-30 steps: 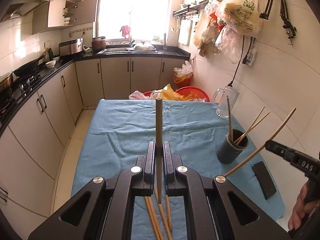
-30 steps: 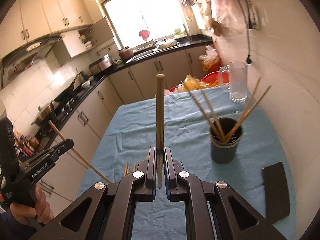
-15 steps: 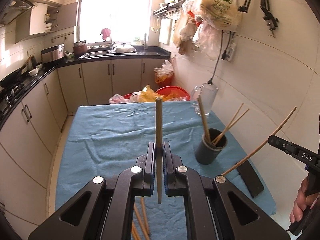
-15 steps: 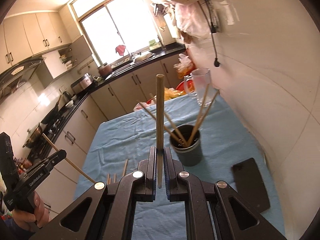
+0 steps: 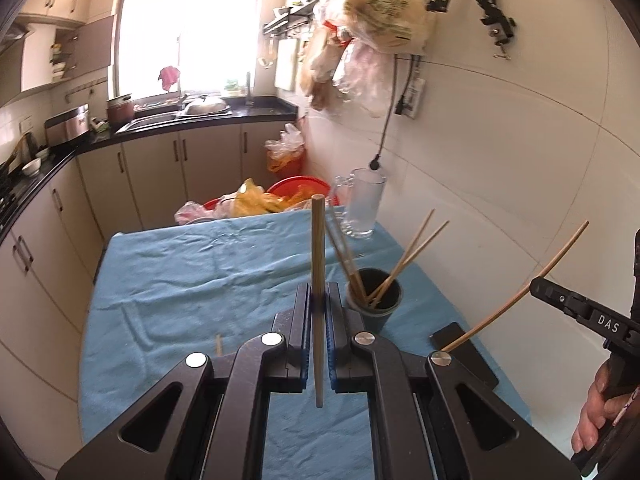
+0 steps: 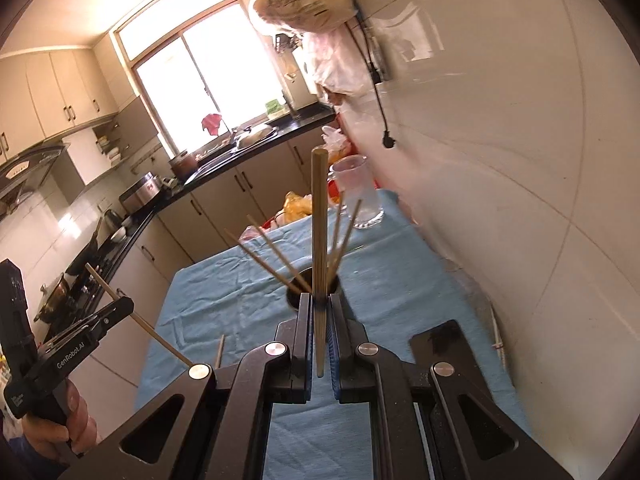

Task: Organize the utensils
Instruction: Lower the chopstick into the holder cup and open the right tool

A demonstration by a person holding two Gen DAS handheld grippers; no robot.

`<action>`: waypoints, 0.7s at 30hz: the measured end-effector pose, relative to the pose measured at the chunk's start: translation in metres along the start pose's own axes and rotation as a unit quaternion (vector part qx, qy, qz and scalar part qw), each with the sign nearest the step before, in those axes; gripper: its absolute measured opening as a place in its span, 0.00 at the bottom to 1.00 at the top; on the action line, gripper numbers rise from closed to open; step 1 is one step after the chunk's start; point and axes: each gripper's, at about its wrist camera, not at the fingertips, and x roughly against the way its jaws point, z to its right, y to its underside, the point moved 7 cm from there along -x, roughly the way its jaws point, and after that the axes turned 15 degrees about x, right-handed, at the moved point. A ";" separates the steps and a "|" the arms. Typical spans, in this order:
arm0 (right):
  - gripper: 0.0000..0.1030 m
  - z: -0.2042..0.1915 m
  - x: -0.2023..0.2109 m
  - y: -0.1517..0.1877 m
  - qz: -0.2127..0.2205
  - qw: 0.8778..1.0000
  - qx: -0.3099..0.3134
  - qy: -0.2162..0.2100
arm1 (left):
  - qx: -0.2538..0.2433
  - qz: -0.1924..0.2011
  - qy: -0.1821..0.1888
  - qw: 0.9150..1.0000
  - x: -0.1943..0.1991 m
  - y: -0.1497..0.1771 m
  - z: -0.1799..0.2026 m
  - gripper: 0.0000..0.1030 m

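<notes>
Four chopsticks already stand in your dark cup (image 5: pixel 374 300); your left claw (image 5: pixel 319 304) and right claw (image 6: pixel 320 312) are each clamped on one chopstick (image 5: pixel 318 280), one loose chopstick (image 6: pixel 219 350) at 7 o'clock on the tabletop (image 5: pixel 192 264)

Wrinkled blue cloth (image 5: pixel 200 280) — wooden chopsticks (image 5: pixel 318 264), glossy wall tiles (image 5: pixel 500 180).

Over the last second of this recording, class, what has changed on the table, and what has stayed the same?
Both grippers have swung toward the dark cup: it sat off to the right in each wrist view and now stands just beyond the right gripper and close by the left gripper. Nothing was picked up or released. Each gripper stays shut on its chopstick; the glass mug, phone and blue cloth have not moved.
</notes>
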 end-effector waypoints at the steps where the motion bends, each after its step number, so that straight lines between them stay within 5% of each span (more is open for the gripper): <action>1: 0.07 0.005 0.002 0.000 0.002 1.000 -0.003 0.004 | -0.004 -0.001 0.004 1.000 -0.002 -0.001 0.006 0.06; 21: 0.07 0.031 -0.008 -0.030 0.013 1.000 -0.007 0.004 | -0.017 0.004 0.033 0.999 -0.032 -0.046 0.051 0.06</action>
